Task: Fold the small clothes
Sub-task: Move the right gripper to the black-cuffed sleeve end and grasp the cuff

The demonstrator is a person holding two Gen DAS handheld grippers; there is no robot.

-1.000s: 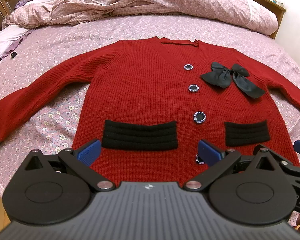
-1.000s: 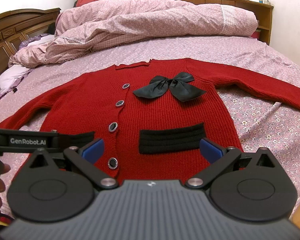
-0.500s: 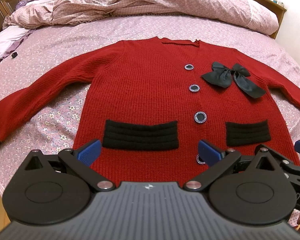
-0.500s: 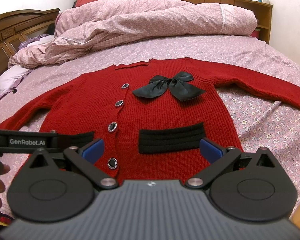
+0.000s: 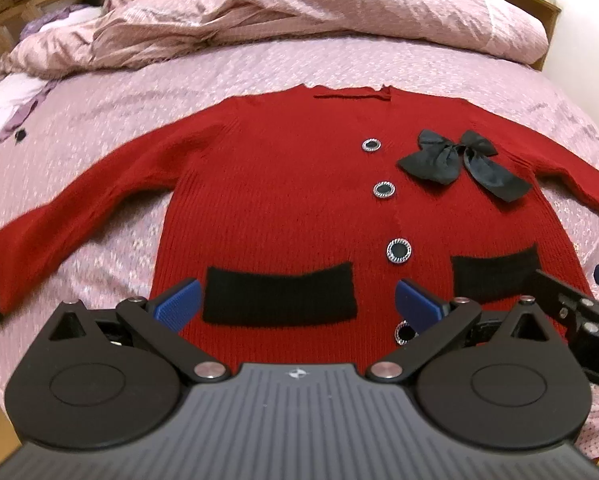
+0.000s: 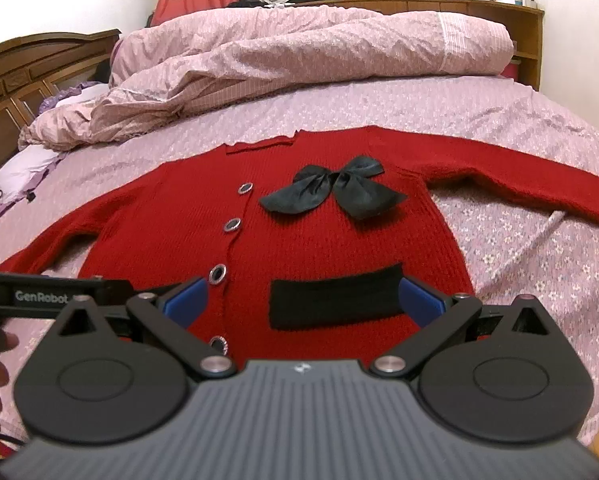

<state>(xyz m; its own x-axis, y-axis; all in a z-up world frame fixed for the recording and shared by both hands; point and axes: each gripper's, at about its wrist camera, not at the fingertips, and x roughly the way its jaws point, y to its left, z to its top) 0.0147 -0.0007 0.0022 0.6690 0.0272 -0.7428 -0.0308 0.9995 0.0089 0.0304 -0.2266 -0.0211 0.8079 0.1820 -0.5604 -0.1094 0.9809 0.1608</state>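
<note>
Pink floral bed (image 5: 147, 80) is carrying the red cardigan (image 5: 291, 200), lying flat with sleeves spread. Left claw (image 5: 297, 304) and right claw (image 6: 303, 300) are hovering wide and empty at the cardigan's hem; folding is not yet begun, likely calling for gripping a sleeve.

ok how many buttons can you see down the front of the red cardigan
4 buttons, in a line down the cardigan: top, second, third, and a fourth near the hem, partly hidden behind the left gripper.

cardigan (image 5: 283, 208) on bed (image 5: 259, 68), duvet (image 5: 299, 8) behind
</note>
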